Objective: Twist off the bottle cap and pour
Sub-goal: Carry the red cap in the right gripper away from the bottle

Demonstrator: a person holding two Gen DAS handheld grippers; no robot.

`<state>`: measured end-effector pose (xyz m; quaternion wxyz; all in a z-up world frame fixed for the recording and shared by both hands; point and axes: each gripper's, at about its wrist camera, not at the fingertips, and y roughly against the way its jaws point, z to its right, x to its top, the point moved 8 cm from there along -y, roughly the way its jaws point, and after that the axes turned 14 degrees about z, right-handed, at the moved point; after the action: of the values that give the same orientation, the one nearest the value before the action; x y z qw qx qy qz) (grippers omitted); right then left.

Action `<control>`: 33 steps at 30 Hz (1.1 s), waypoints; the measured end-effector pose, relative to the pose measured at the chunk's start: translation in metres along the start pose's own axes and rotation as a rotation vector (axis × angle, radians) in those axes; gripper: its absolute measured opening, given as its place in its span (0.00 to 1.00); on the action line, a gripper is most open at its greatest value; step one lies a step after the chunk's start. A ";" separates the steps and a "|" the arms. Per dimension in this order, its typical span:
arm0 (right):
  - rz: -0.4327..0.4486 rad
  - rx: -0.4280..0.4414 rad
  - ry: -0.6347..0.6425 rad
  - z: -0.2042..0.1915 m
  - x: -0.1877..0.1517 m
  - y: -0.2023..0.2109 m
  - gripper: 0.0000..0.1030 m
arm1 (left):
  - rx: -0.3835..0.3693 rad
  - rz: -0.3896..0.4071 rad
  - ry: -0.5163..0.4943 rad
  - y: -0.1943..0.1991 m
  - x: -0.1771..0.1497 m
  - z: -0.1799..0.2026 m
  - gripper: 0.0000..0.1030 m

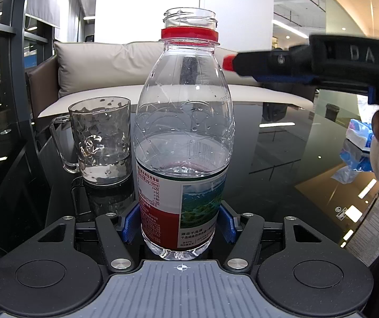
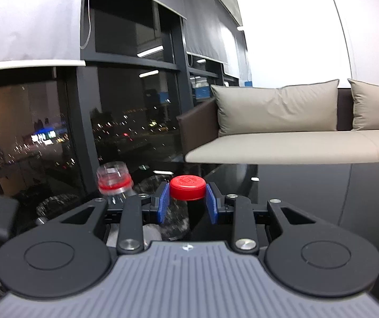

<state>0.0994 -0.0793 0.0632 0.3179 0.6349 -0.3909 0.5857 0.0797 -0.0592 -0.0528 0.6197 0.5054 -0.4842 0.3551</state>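
Nearest in the left wrist view, the left tool (image 1: 180, 225) is clenched on the lower, labelled part of the bottle (image 1: 184, 137), its blue pads pressed against both sides of the label. The bottle stands upright on the dark glossy desk (image 1: 282, 164), its mouth uncovered, a red ring left around the neck, and water filling roughly its lower half. Just left of it and a little farther off, a clear glass mug (image 1: 102, 140) sits on the desk with a shallow layer of water in the bottom and its handle pointing left. To the right, at the height of the bottle's shoulder, the right tool (image 1: 228, 62) reaches in from the right edge, blurred, with a red tip showing at its end. A blue and white packet (image 1: 359, 135) lies at the far right of the desk.

In the right wrist view, the right tool (image 2: 187, 200) grips the red cap (image 2: 187, 187) between its blue pads, apart from the bottle, whose open neck appears blurred just to the left. Beyond the desk stands a sofa (image 2: 295, 145) with beige cushions, and dark windows (image 2: 131, 111) to the left.
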 end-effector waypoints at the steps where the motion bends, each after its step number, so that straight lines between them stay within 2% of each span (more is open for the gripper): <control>1: -0.004 -0.007 0.010 0.000 -0.003 0.001 0.31 | 0.000 0.000 0.000 0.000 0.000 0.000 0.54; 15: -0.076 -0.070 -0.001 0.010 -0.029 0.001 0.31 | 0.001 -0.004 0.002 0.000 0.000 0.000 0.54; 33: -0.253 -0.149 -0.016 0.020 -0.064 -0.013 0.31 | 0.002 -0.007 0.003 0.002 0.000 0.000 0.54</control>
<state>0.1205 -0.0821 -0.0019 0.4326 0.6583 -0.3527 0.5051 0.0782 -0.0584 -0.0523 0.6210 0.5072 -0.4811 0.3544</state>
